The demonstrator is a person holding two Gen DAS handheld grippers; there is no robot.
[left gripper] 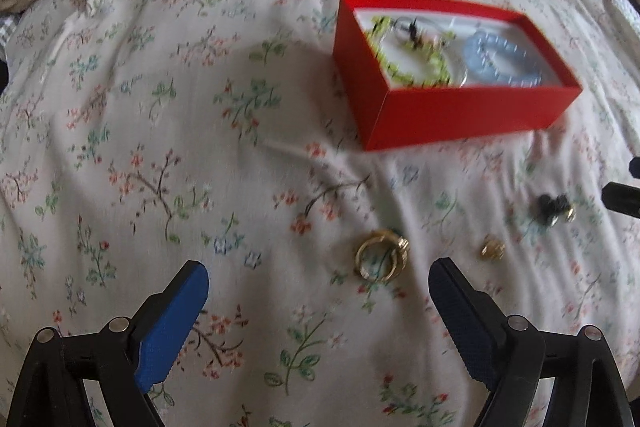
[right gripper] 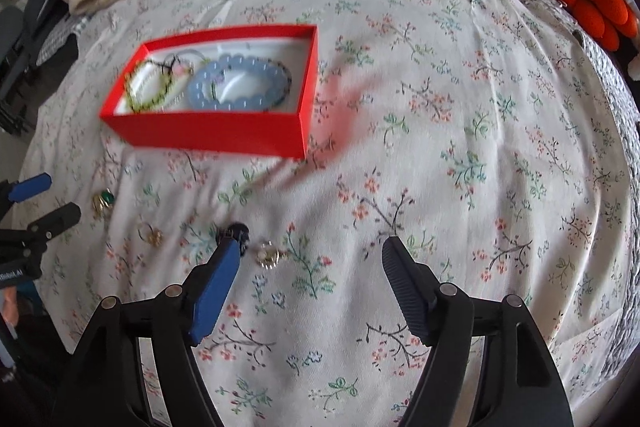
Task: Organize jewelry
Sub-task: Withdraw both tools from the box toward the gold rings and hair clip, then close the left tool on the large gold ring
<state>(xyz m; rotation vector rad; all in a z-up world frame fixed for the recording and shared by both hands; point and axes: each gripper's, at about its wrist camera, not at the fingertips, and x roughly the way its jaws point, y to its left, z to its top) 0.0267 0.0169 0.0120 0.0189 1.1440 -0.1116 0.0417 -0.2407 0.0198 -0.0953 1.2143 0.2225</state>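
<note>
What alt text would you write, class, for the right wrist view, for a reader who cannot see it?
An open red box holding a blue bead bracelet and a green one sits on a floral bedsheet. Nearer, small gold rings and a dark earring lie loose before the open right gripper.

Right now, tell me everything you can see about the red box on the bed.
The red box is a shallow rectangular tray, seemingly cardboard, red outside with a white lining and no lid on it. It sits flat on the floral bedsheet, beyond both open grippers, neither touching it. Inside lie a green beaded bracelet and a pale blue beaded bracelet, with smaller blurred pieces.
</note>
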